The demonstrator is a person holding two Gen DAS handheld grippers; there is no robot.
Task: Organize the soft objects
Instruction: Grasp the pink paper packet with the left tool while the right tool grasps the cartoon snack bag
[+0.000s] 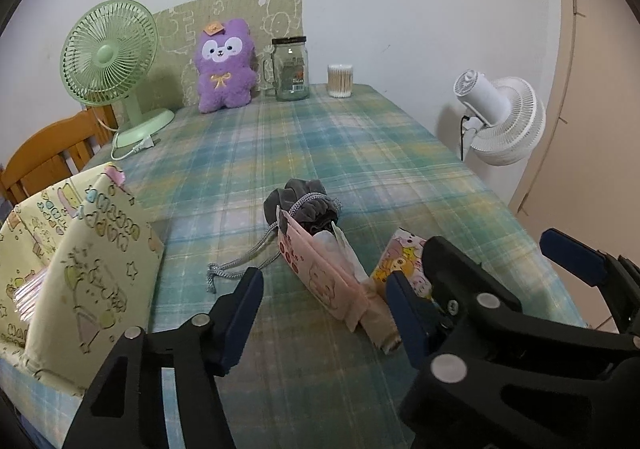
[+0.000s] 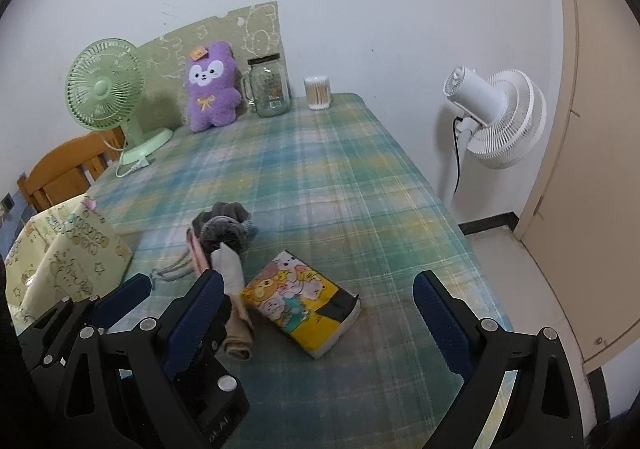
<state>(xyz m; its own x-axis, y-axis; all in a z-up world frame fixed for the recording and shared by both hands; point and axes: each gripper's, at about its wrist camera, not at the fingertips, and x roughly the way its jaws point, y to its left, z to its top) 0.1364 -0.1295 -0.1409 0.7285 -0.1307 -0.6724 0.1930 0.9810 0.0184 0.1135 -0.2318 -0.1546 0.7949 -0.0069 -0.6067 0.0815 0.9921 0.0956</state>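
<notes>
Big plaid table ahead of both sets of jaws, cartoon-print fabric bin off to the left of the left gripper.

Risk, just a guess from here: pink tissue pack standing on edge between the left jaws, so a slightly off squeeze probably tips it or shoves it into the grey drawstring pouch right behind. Loose pouch cord trailing near the left finger, easy to snag. Also pretty crowded: right gripper's left finger sitting just beside the left gripper's right finger, so a bump between the two tools looks possible.

Left jaws apart, partway closed, pack between them but pads not visibly pressing on it. Right gripper jaws spread wide, nothing clamped, yellow cartoon tissue pack lying flat on the cloth between and just ahead of them, nearer the left finger.

Purple plush way off at the far edge, well apart from everything.
</notes>
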